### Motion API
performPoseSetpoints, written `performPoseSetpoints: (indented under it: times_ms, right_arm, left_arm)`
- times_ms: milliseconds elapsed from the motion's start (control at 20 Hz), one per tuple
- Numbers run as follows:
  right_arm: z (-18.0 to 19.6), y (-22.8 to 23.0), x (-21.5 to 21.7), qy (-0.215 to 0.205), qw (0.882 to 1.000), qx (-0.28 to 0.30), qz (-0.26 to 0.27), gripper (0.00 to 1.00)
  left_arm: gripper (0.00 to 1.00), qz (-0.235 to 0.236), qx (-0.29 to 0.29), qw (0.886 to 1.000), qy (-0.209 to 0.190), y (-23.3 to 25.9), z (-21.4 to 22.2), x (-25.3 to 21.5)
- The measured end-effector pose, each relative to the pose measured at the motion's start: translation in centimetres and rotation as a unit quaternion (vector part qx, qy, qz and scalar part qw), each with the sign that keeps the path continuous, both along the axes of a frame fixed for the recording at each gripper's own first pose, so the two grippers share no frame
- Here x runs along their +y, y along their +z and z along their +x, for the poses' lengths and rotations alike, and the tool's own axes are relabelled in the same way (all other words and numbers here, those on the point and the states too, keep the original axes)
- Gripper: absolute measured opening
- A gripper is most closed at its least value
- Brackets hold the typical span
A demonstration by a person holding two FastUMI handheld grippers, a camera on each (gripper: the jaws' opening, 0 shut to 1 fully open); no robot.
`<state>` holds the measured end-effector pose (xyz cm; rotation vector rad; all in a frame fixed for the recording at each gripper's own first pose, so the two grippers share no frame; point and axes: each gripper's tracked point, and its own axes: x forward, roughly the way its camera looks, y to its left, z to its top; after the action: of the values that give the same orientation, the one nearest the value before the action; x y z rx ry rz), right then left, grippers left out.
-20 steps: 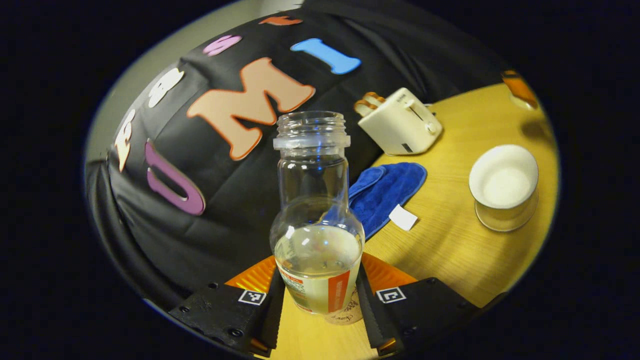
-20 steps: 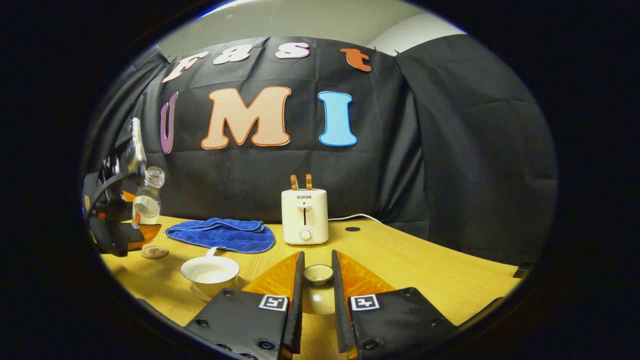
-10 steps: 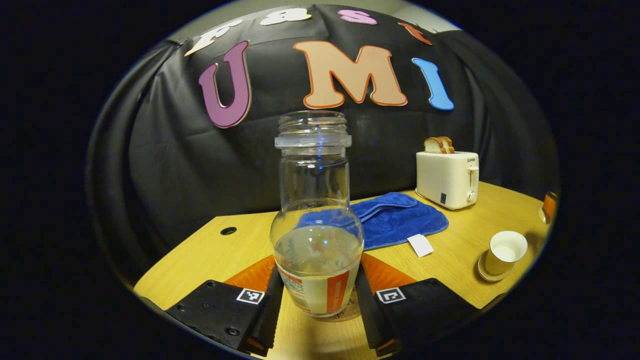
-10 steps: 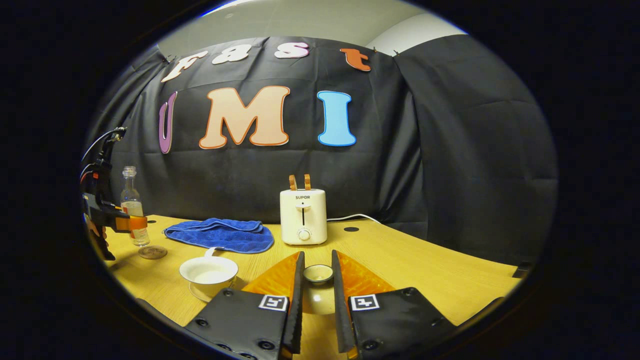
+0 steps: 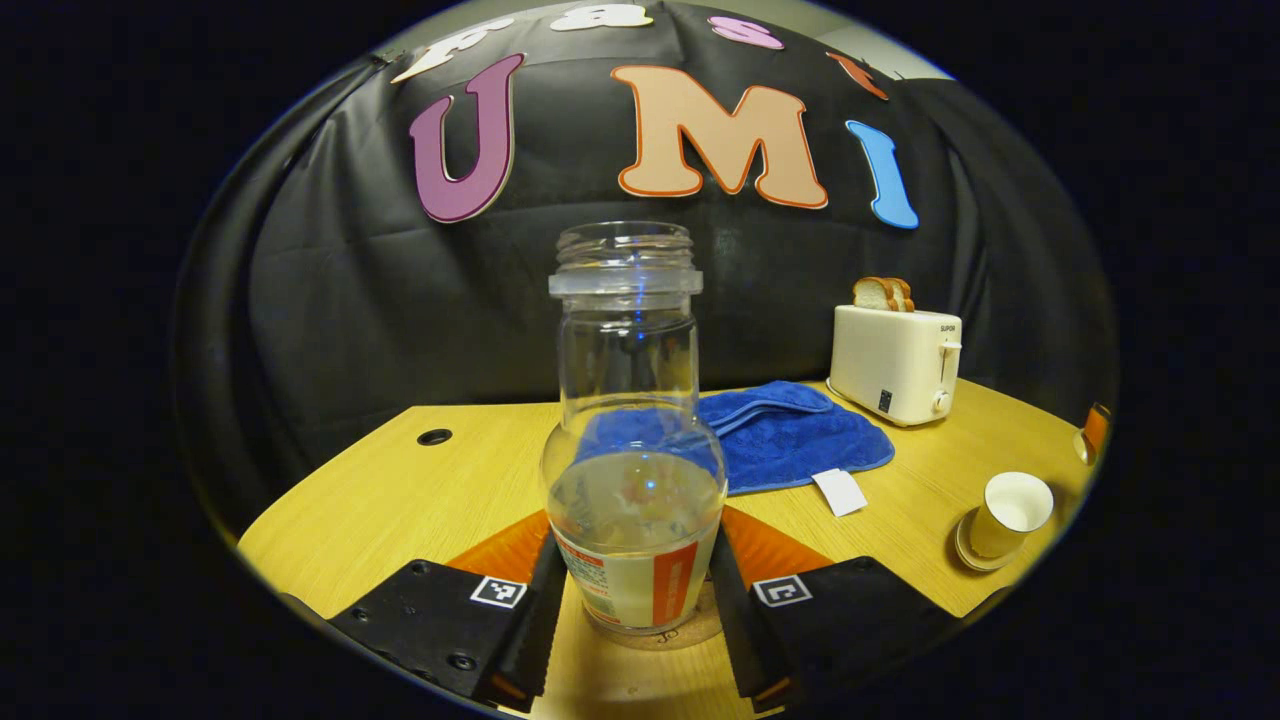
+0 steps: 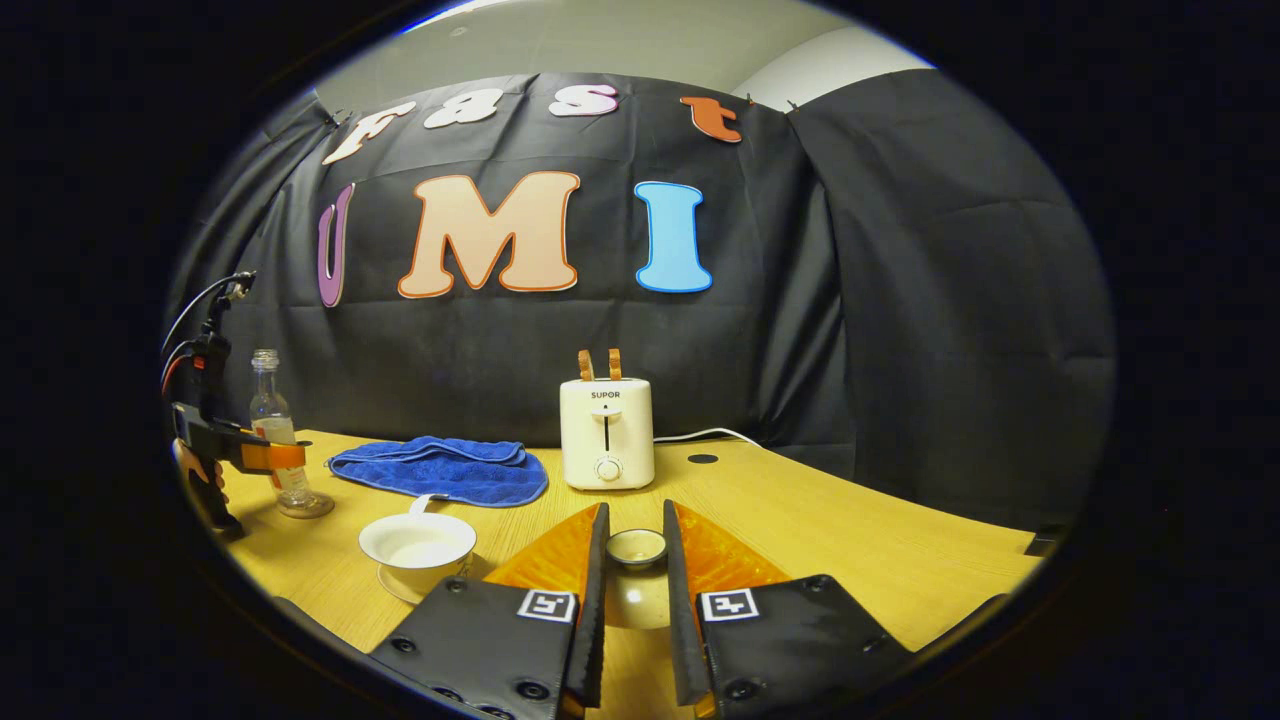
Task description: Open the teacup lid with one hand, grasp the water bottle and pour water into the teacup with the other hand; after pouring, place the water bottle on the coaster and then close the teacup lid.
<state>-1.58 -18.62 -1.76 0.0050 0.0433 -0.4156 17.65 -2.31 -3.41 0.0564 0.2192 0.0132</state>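
Note:
My left gripper (image 5: 635, 548) is shut on the clear water bottle (image 5: 630, 400), which stands upright with some water in it. Its base rests on the round coaster (image 5: 692, 632). The white teacup (image 5: 1012, 508) sits lidless on its saucer at the far right. In the right gripper view, my right gripper (image 6: 634, 515) is shut on the small teacup lid (image 6: 637, 548), held above the table. The open teacup (image 6: 418, 545) is just to its left. At the far left, the left gripper (image 6: 250, 455) holds the bottle (image 6: 272, 425) on the coaster (image 6: 308, 507).
A blue towel (image 5: 790, 440) with a white tag lies behind the bottle and also appears as the towel (image 6: 440, 468) in the right gripper view. A cream toaster (image 6: 607, 430) with toast stands at the back. A hand (image 6: 205, 480) holds the left gripper. The wooden table (image 6: 850, 540) stretches right.
The bottle swung from tilted to upright and came down onto the coaster, still held by the left gripper. The right gripper and lid stayed in place.

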Motion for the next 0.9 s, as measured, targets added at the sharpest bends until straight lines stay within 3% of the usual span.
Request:
performPoseSetpoints:
  times_ms: [550, 750, 900]
  right_arm:
    - [0.1, -0.1, 0.1, 0.001, 1.0, -0.001, 0.0, 0.3]
    - [0.2, 0.0, 0.3, 0.009, 1.0, -0.001, 0.001, 0.31]
    - [0.4, 0.0, 0.6, 0.019, 1.0, 0.0, 0.001, 0.3]
  left_arm:
    - [0.73, -0.014, 0.014, 1.0, -0.001, -0.7, 0.0, -0.2]
    - [0.89, -0.017, -0.002, 1.0, 0.006, -0.1, -0.4, 0.1]
    - [0.9, -0.006, -0.038, 0.999, 0.012, 1.0, -0.9, 0.3]
